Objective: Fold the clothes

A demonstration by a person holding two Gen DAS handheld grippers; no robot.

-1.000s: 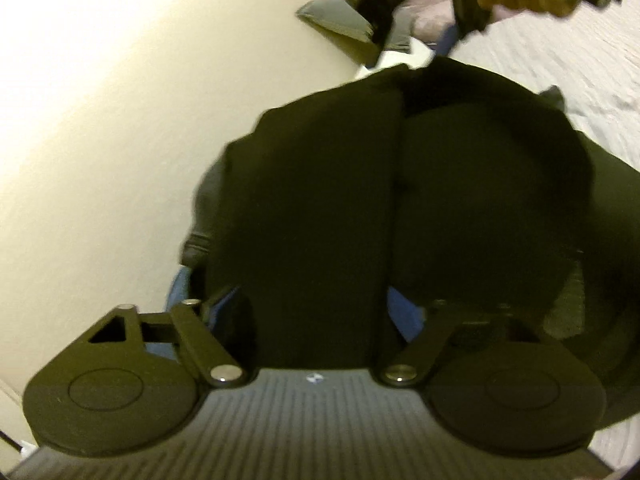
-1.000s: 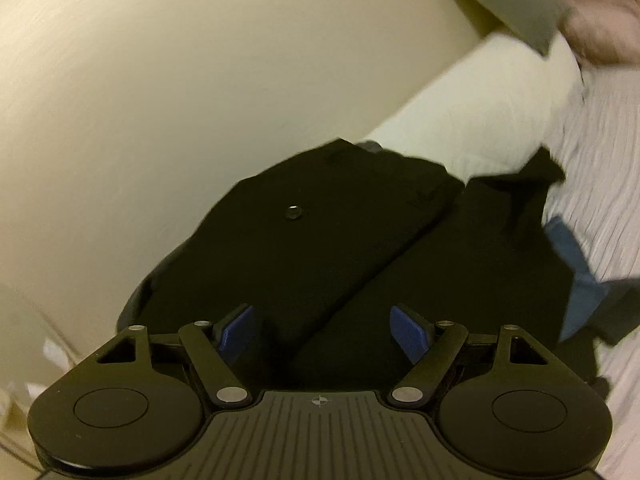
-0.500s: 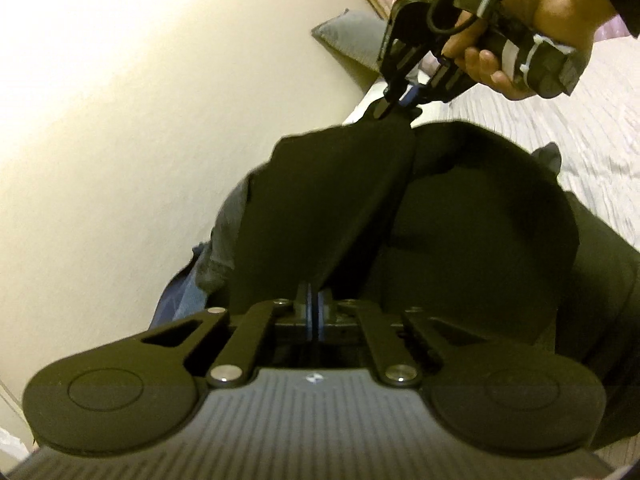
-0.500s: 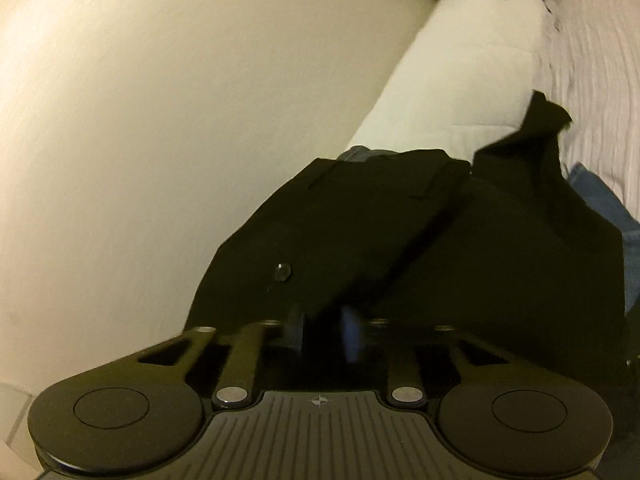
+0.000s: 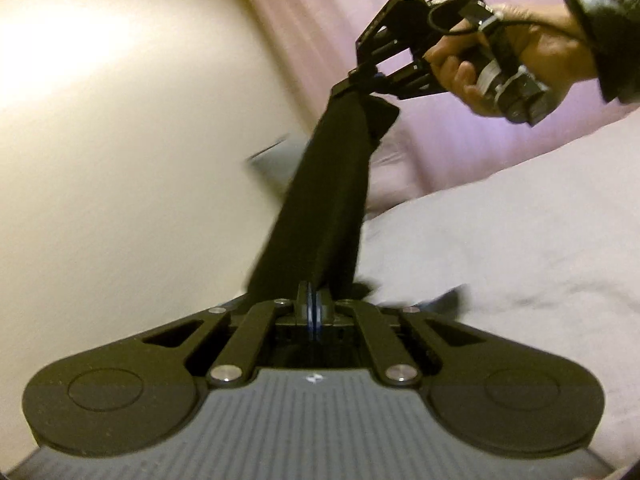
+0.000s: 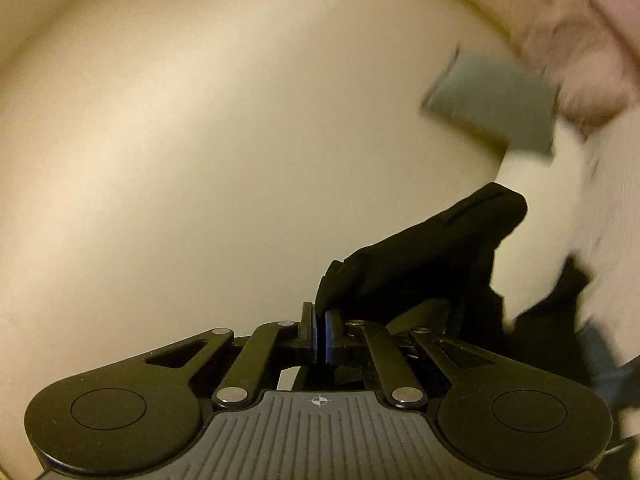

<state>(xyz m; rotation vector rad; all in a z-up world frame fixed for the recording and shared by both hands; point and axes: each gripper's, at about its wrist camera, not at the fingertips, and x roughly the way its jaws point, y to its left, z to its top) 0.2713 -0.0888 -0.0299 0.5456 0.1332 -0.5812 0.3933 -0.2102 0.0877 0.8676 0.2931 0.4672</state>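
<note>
Fingers of left gripper (image 5: 313,312) and raised right gripper (image 5: 366,82) clamp black garment (image 5: 328,196) taut.

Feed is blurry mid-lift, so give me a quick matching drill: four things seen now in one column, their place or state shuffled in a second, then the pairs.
Things
1. left gripper
2. right gripper
3. black garment
4. grey pillow

Place or state
A. stretched in the air between the two grippers
B. against the wall, at the head of the bed
C. shut on the garment's near end
D. held in a hand, shut on the garment's far, upper end

Pairs: 1-C, 2-D, 3-A, 4-B
</note>
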